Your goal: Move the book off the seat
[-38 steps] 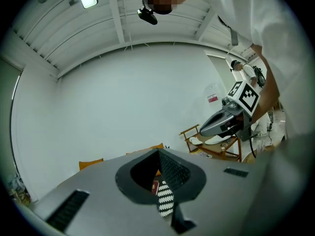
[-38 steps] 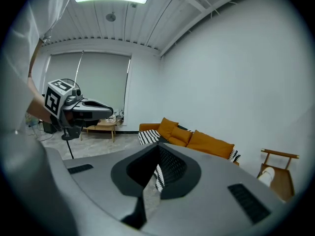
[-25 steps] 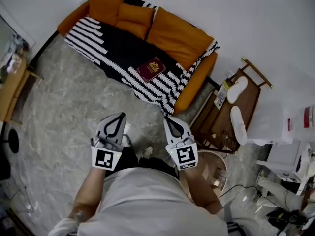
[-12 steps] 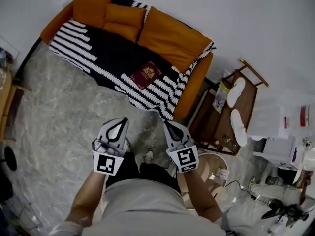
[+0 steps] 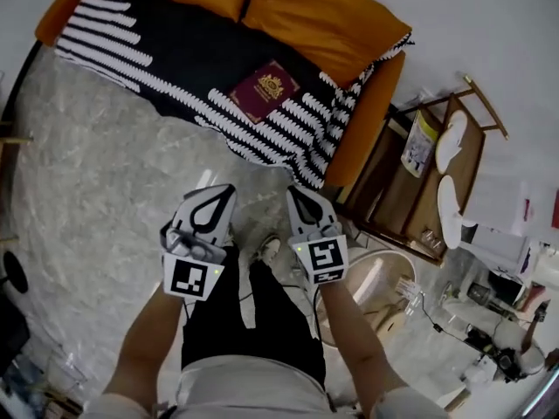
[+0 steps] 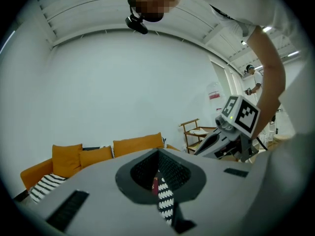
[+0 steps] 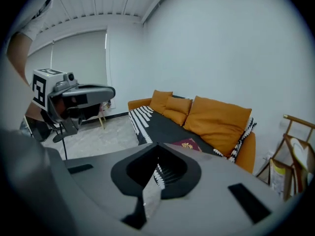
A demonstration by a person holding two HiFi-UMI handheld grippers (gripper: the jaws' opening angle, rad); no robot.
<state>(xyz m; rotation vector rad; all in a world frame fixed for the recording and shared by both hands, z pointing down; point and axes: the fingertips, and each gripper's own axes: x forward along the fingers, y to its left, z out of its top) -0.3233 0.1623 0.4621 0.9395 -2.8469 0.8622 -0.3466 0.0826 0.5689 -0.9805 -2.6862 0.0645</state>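
The dark red hardcover book lies on the black-and-white striped blanket covering the orange fabric sofa, toward the sofa's right end. A brown wooden rack stands just right of the sofa. Before the sofa, the left gripper and the right gripper are side by side.

No lettering could be read anywhere. The dark red book on the far sofa bore a gold crest, but its print was too small to make out. The cubes on the left gripper and the right gripper carried only black-and-white square markers. A yellow packet at far right had an illegible label.
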